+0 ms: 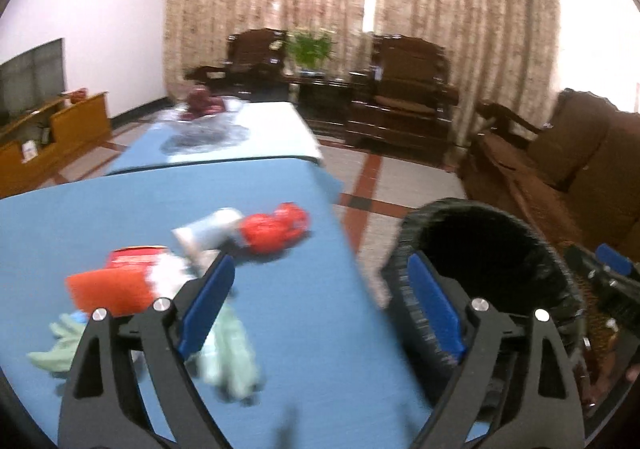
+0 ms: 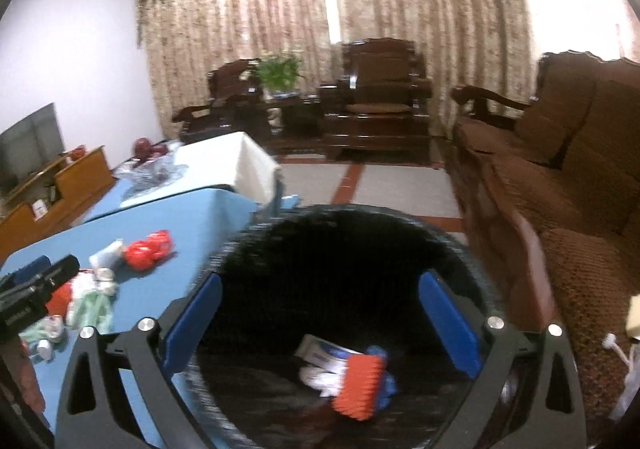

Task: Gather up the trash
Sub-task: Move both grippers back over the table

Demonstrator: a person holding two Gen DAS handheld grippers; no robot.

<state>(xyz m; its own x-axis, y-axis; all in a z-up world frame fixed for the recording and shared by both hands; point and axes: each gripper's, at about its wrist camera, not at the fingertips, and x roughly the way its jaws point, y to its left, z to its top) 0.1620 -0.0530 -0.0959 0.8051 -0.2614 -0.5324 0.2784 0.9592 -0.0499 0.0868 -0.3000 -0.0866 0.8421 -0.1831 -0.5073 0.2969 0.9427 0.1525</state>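
A black trash bin (image 2: 476, 261) stands beside the blue table (image 1: 312, 329); it also shows in the left wrist view (image 1: 520, 233). Inside lie a white-blue packet (image 2: 324, 353) and an orange ridged wrapper (image 2: 360, 385). My right gripper (image 2: 320, 321) is open and empty above the bin mouth. My left gripper (image 1: 320, 313) is open and empty over the table's right edge. On the table lie a crumpled red wrapper (image 1: 276, 227), a white tube (image 1: 208, 231), a red-orange carton (image 1: 116, 281) and pale green scraps (image 1: 232, 357).
A second table with a white cloth (image 1: 276, 129) holds a glass bowl of dark red fruit (image 1: 200, 105). A brown sofa (image 2: 560, 185) runs along the right. Dark wooden armchairs (image 2: 376, 101) and a plant (image 2: 278, 71) stand by the curtains. A TV stand (image 1: 52, 137) is at left.
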